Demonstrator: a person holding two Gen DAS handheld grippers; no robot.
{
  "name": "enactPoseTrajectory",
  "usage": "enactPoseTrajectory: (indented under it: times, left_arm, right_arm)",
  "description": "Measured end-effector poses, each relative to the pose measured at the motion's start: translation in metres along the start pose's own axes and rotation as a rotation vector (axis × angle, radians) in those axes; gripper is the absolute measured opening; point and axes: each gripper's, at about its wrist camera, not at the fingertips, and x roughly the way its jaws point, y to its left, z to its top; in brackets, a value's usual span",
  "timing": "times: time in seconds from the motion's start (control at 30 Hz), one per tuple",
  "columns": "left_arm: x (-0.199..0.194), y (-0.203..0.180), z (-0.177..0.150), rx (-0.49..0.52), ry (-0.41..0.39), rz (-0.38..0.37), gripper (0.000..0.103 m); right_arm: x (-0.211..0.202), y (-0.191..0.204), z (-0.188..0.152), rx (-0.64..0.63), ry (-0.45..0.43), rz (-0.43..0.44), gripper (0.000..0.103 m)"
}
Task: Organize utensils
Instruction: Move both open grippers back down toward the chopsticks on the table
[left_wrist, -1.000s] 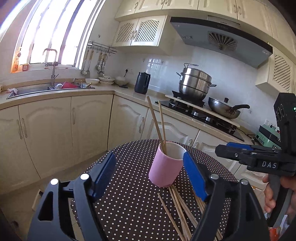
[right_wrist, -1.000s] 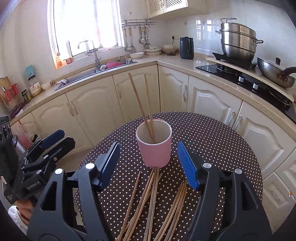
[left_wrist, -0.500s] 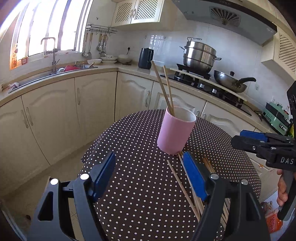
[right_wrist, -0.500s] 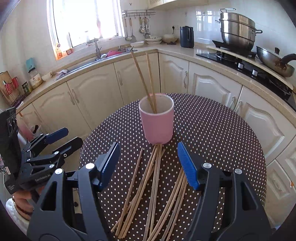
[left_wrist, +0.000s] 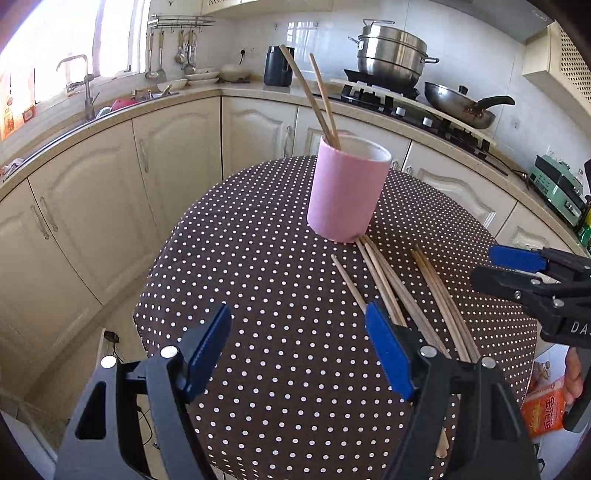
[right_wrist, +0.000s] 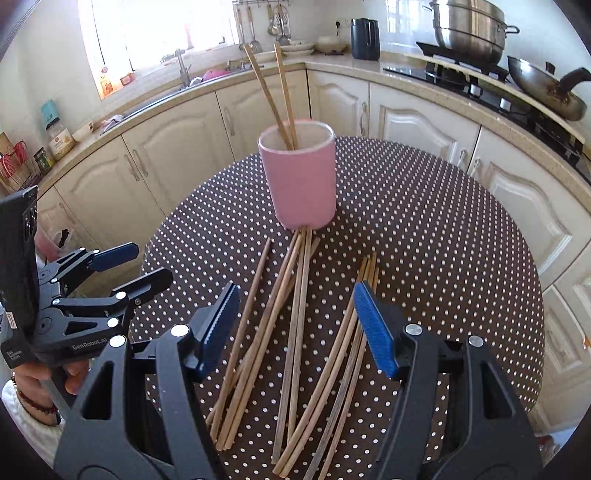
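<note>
Both our left claw (left_wrist: 297, 349) and right claw (right_wrist: 295, 326) hang released, grasping nothing, over loose chopsticks (right_wrist: 295, 317) fanned on the worktop (right_wrist: 424, 229) before the pink cup (right_wrist: 301, 177). Closing on that touching bundle, we might lift several chopsticks, or nudge the cup, which already holds two, and tip it.

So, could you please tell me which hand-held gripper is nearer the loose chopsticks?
Right. The right hand-held gripper hangs open directly over the loose chopsticks; the left hand-held gripper is open beside them, over bare cloth.
</note>
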Motion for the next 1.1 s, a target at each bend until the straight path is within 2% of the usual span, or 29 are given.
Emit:
enactPoseTrajectory:
  times: [0.33, 0.6, 0.8, 1.1]
  left_arm:
    - [0.013, 0.003, -0.002, -0.060, 0.055, -0.001, 0.074]
    - [0.019, -0.008, -0.002, -0.047, 0.081, 0.025, 0.074]
    - [0.022, -0.012, -0.001, -0.075, 0.115, 0.027, 0.074]
    - [0.029, -0.024, 0.005, -0.101, 0.148, 0.002, 0.074]
  right_arm:
    - [0.010, -0.018, -0.016, 0.019, 0.034, -0.012, 0.064]
    - [0.010, -0.033, -0.026, 0.033, 0.044, -0.001, 0.064]
    - [0.006, -0.046, -0.033, 0.038, 0.052, -0.011, 0.064]
    - [0.001, -0.062, -0.034, 0.068, 0.079, -0.025, 0.064]
